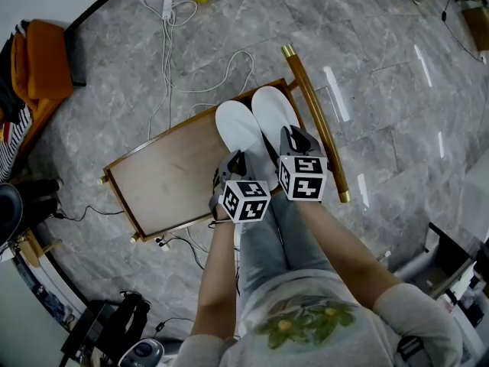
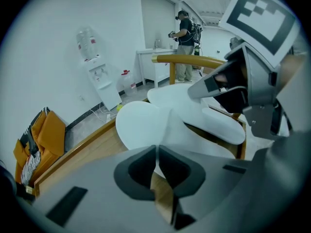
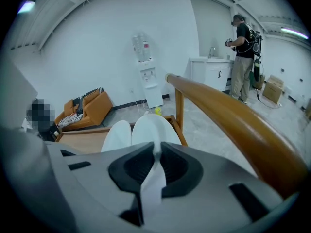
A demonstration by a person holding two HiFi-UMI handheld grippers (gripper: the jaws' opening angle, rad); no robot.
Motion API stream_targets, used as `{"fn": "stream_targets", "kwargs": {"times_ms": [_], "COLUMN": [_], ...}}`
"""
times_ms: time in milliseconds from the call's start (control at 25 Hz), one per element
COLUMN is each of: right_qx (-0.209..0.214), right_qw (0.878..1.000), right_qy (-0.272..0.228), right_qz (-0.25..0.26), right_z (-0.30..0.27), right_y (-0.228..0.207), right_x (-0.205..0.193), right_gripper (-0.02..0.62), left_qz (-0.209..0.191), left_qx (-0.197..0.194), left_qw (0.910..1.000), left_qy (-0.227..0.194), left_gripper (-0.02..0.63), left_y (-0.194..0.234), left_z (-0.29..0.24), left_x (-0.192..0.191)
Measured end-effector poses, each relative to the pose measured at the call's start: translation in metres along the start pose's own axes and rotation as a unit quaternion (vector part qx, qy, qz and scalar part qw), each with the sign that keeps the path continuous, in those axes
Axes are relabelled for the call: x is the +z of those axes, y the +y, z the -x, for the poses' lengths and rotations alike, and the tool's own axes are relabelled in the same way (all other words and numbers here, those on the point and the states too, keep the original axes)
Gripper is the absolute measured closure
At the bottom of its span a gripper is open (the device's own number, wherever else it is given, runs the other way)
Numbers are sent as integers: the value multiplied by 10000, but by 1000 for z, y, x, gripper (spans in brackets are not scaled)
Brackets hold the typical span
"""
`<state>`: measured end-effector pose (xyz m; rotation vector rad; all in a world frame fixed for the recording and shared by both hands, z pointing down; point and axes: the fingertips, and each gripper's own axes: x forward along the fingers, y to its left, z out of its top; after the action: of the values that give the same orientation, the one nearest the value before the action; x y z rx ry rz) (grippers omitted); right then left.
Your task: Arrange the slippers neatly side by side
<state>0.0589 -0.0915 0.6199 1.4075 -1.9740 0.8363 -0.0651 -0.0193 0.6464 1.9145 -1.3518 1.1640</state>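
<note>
Two white slippers lie side by side, toes pointing away from me, at the right end of a low wooden bench [image 1: 164, 178]. My left gripper [image 1: 233, 168] is shut on the heel edge of the left slipper [image 1: 237, 128]; in the left gripper view that white edge [image 2: 146, 123] runs in between the closed pads [image 2: 157, 152]. The right gripper [image 1: 296, 142] is shut on the heel edge of the right slipper [image 1: 272, 109], and a white strip of it shows pinched in the right gripper [image 3: 156, 154]. Both slippers [image 3: 151, 130] rest on the bench.
A curved wooden rail [image 1: 315, 125] borders the bench's right side, close to my right gripper. White cables [image 1: 172, 52] trail on the grey marble floor behind. An orange sofa [image 1: 38, 67] stands far left. A water dispenser [image 3: 147, 76] and a standing person [image 3: 241, 52] are farther back.
</note>
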Motion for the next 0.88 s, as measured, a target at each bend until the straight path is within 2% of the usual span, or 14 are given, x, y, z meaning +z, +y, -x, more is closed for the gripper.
{"fn": "stream_targets", "kwargs": {"times_ms": [200, 440, 720, 880], "right_qx": [-36, -48, -48, 48], "right_qw": [9995, 9995, 9993, 9994], "right_qy": [46, 112, 216, 214], "right_qz": [-314, -302, -306, -268], "right_z": [-7, -13, -18, -16], "right_y": [-3, -2, -4, -2], "right_x": [-3, -8, -11, -11], "right_gripper": [555, 554, 548, 521], "left_qz": [-58, -252, -248, -145], "left_qx": [-25, -129, -113, -174], "left_qw": [10000, 9995, 9995, 9996], "left_qy": [-52, -130, -135, -179], "left_gripper": [574, 574, 572, 557], "left_y": [0, -5, -5, -6], "left_z": [-1, -6, -6, -4], "left_x": [-1, 3, 2, 2]}}
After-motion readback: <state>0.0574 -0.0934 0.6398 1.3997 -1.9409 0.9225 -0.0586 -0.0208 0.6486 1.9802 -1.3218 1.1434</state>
